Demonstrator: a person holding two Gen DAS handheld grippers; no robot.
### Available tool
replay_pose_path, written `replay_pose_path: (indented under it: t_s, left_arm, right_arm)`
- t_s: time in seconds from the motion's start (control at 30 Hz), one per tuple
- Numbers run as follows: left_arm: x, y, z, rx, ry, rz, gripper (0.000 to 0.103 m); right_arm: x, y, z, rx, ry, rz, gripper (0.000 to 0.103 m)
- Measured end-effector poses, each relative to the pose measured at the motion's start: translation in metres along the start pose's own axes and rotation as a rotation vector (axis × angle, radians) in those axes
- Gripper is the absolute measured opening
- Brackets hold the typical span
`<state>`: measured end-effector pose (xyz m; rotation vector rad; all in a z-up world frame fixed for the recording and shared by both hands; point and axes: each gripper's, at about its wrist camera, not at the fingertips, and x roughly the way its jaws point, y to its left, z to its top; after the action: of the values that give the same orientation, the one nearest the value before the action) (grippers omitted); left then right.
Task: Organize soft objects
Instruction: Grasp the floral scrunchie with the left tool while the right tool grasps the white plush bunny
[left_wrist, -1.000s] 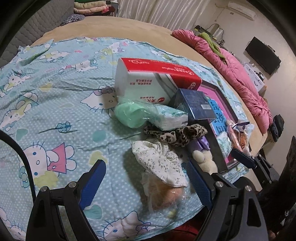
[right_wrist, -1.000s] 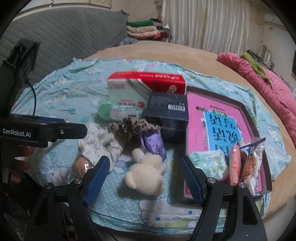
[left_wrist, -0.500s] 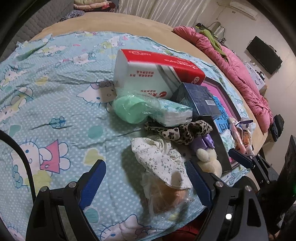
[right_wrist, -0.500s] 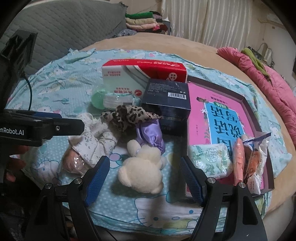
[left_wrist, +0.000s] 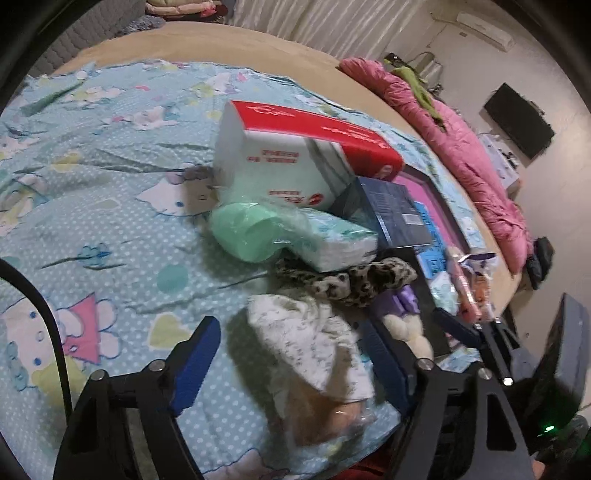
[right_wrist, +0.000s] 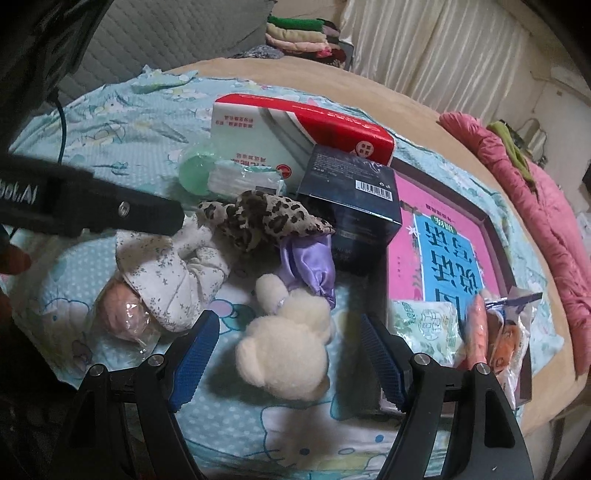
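Progress: as I judge it, nothing is sorted yet; my soft things lie jumbled among boxes on the bed (left_wrist: 110, 221), and neither pair of tongs holds anything.
Landmark: the red-and-white box (right_wrist: 288, 129); every place below is told from it.
Soft things: the leopard cloth (right_wrist: 258, 216) lies just in front of the box, toward me; the purple pouch (right_wrist: 310, 266) touches that cloth's near edge; the bear (right_wrist: 288, 347) lies nearer me again, its ear against the pouch.
Doll: in a flowered hat (left_wrist: 310, 350), in front of the box and off to the left as the right camera shows it, its head in clear wrap.
Left tongs (left_wrist: 288, 354): jaws have just been closing but stand well apart; the doll lies between them and, as far as I see, the pads do not press it.
Right tongs (right_wrist: 284, 350): wide open and empty, one pad on each side of the bear, neither touching it.
Not soft: dark box (right_wrist: 351, 188) touching the red-and-white box; pink book (right_wrist: 443, 251) beyond it.
Left to do: I think all of it, starting with closing on the doll and the bear.
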<state>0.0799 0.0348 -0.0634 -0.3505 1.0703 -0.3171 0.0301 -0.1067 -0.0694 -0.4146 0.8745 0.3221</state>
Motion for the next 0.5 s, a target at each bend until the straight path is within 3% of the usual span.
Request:
replay_pose_path:
  t_s: [0.1, 0.27, 0.33, 0.43, 0.5]
  left_arm:
    - [0.006, 0.001, 0.001, -0.013, 0.025, -0.024, 0.061]
    - [0.012, 0.001, 0.004, -0.014, 0.027, -0.013, 0.045]
    - [0.015, 0.002, 0.005, -0.017, 0.029, -0.010, 0.032]
    - [0.017, 0.007, 0.006, -0.028, 0.039, -0.016, 0.018]
    - [0.017, 0.008, 0.005, -0.031, 0.033, -0.031, 0.014]
  right_arm:
    - [0.003, 0.004, 0.001, -0.025, -0.007, -0.015, 0.076]
    - [0.013, 0.008, 0.002, -0.065, 0.011, -0.041, 0.053]
    - [0.018, 0.005, 0.001, -0.059, 0.027, -0.042, 0.045]
    - [0.019, -0.007, 0.002, -0.005, 0.029, 0.004, 0.042]
    - [0.018, -0.017, 0.002, 0.040, 0.026, 0.039, 0.040]
